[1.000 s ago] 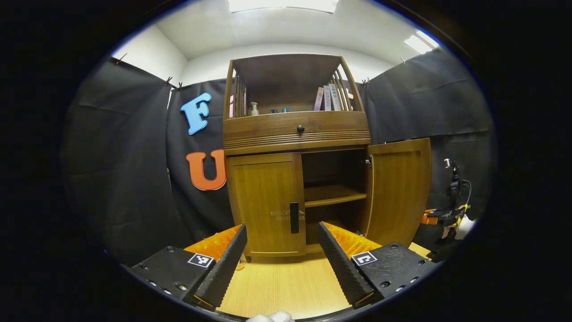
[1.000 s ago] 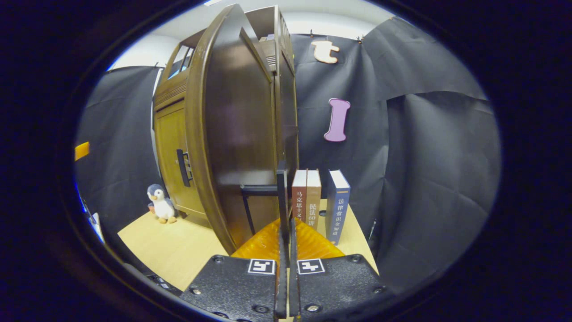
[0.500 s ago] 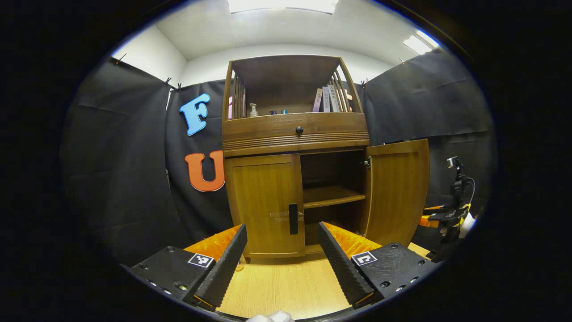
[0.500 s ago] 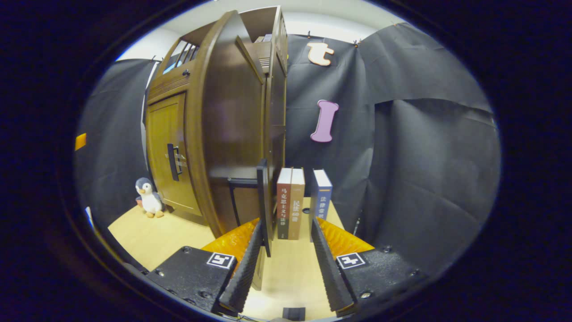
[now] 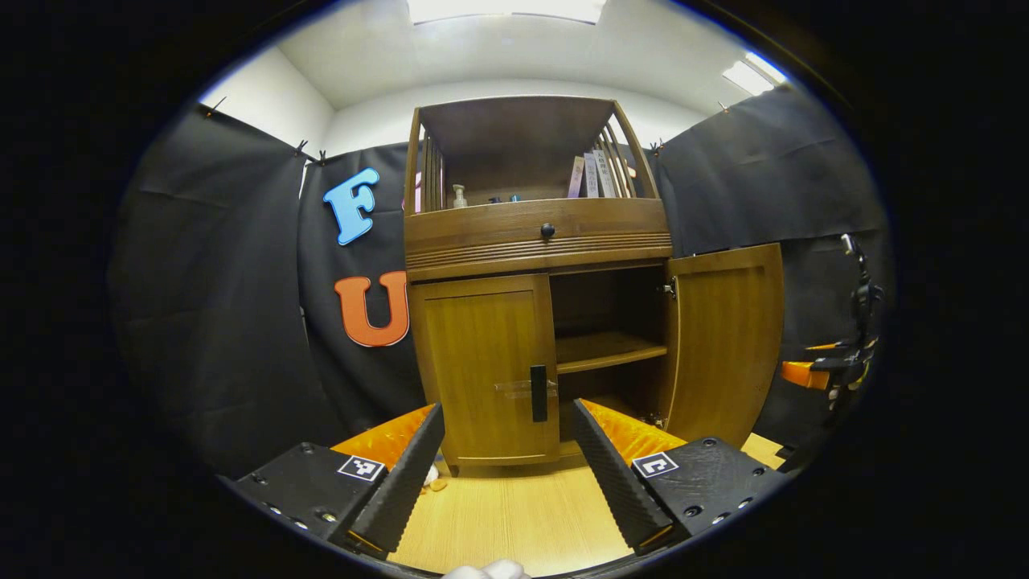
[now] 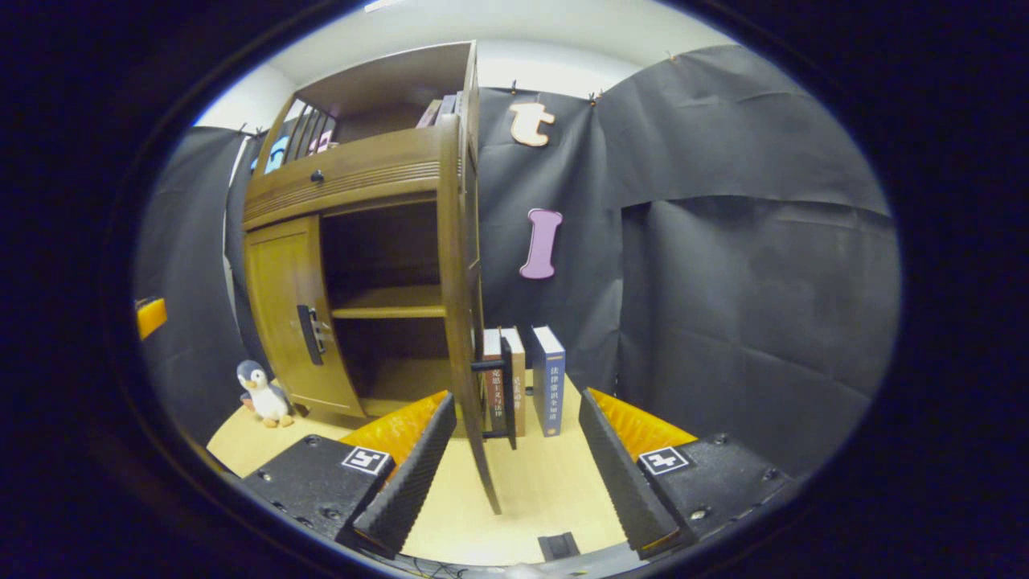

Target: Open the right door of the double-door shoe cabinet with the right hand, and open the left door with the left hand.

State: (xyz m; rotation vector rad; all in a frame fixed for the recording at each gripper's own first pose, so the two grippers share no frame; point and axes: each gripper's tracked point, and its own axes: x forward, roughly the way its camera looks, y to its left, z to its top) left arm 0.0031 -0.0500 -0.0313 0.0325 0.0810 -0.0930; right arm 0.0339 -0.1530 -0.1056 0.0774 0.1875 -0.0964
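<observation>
Walls: from my seat I see black cloth (image 5: 209, 305) hung on clips round the booth, with plain white wall (image 5: 273, 100) above it.
Ceiling: white, with a bright light panel (image 5: 506, 8) overhead and a second one (image 5: 752, 76) off to the side.
Floor: pale wood-grain boards (image 5: 514, 523), also seen in the right gripper view (image 6: 530, 498).
Beside the furniture: I see three upright books (image 6: 522, 378) against the cloth and a small penguin plush toy (image 6: 259, 392) on the boards.

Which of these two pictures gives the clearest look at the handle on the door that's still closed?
The left gripper view: the handle faces the camera head-on on the closed left door. The right gripper view shows it smaller, from the side.
</observation>
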